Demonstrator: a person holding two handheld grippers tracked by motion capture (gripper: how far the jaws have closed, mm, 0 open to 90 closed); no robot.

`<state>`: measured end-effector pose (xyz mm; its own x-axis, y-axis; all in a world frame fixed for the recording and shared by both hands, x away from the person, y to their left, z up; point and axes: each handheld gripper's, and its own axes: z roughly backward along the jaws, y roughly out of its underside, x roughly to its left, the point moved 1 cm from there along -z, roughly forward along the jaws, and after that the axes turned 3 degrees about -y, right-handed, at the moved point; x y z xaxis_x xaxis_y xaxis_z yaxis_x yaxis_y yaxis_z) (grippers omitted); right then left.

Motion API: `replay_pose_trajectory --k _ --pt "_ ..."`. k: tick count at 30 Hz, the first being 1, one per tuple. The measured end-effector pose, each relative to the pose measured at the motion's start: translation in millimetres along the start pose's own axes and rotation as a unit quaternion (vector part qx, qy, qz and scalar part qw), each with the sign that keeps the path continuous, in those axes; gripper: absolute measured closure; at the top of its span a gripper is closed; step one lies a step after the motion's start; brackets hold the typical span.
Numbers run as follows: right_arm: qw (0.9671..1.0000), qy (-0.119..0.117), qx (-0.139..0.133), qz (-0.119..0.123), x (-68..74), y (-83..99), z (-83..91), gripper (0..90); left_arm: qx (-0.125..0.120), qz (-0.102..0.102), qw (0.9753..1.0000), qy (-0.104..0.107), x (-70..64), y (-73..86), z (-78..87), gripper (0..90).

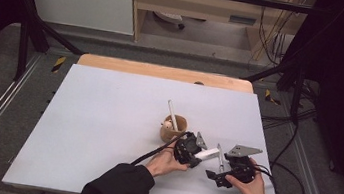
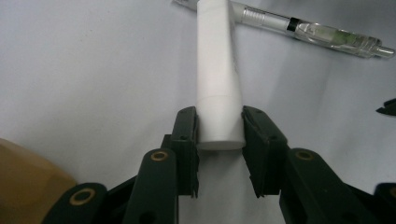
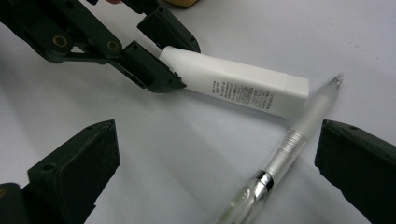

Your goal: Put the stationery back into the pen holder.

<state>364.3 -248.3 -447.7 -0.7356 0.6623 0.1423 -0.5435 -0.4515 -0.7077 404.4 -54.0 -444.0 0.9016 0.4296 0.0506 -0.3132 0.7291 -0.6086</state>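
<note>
Nearest the person, the right gripper [image 1: 217, 176] hovers low over the white tabletop [image 1: 106, 118] with its jaws wide apart, straddling a clear plastic pen with a silver band [image 3: 280, 158] that lies flat between them without touching either. Just beyond, the pen's tip rests against the far end of a white cylindrical tube with small printed text [image 3: 233, 84], which also lies flat on the tabletop. The left gripper [image 2: 219, 135] has its jaws clamped on the tube's capped end, so the tube's long axis runs straight out from those jaws toward the pen, crossing it at an angle. Behind the left gripper, close to it, stands a round tan wooden cup [image 1: 174, 129] with a white stick leaning upright in it. Past the cup the tabletop lies open to its far wooden edge [image 1: 163, 70], and broad bare surface stretches to the left.
</note>
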Motion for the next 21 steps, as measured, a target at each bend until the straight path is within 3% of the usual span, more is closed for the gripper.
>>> replay_pose_trajectory --k 8,21 --pt "1.0 -0.001 -0.002 0.001 0.5 -0.6 0.9 0.7 -0.007 0.015 0.9999 0.005 7.4 3.8 18.1 66.6" --pt "0.9998 -0.001 -0.007 0.016 10.7 -10.0 0.0 0.7 0.004 0.025 0.9996 0.01 18.8 32.2 53.7 66.6"
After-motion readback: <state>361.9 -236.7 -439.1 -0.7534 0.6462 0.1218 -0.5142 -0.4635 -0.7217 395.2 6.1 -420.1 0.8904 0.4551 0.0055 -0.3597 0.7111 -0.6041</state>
